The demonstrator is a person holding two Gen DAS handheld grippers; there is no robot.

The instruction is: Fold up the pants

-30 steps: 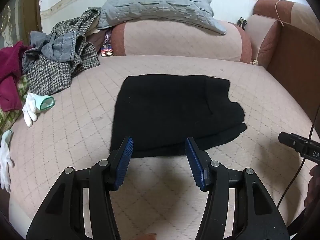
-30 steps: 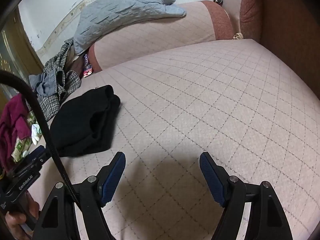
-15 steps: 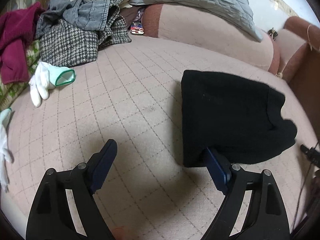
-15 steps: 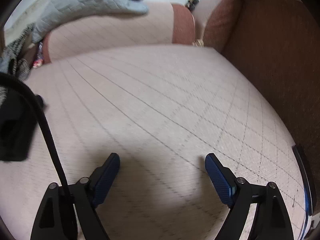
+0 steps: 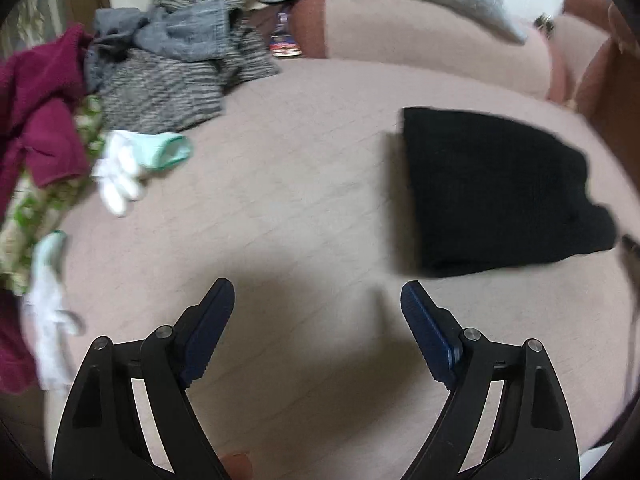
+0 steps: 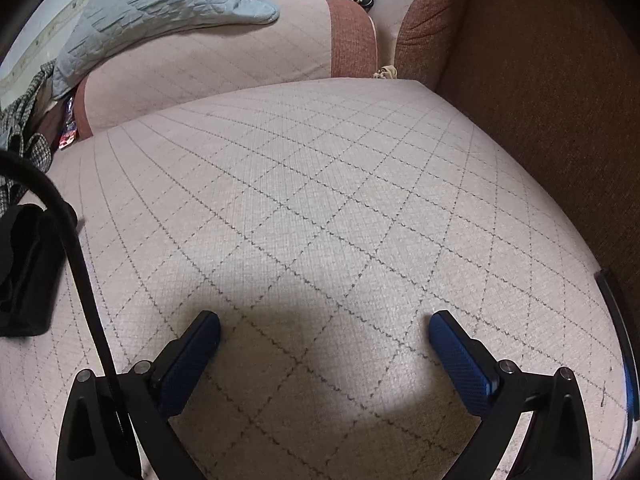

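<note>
Left hand-held gripper: spread wide, empty, above the bed.
Right hand-held gripper: wide, empty.
Pants: folded black bundle, ahead-right of left; long axis runs away; left seems nearer.

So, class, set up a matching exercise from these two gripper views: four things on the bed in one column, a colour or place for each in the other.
Things:
1. folded knit pants
2. quilted cushion
3. crumpled garment
4. work glove with green cuff

Descriptions:
A. maroon
B. black
C. white, beside the clothes pile
D. grey, on the bolster

Pairs: 1-B, 2-D, 3-A, 4-C
</note>
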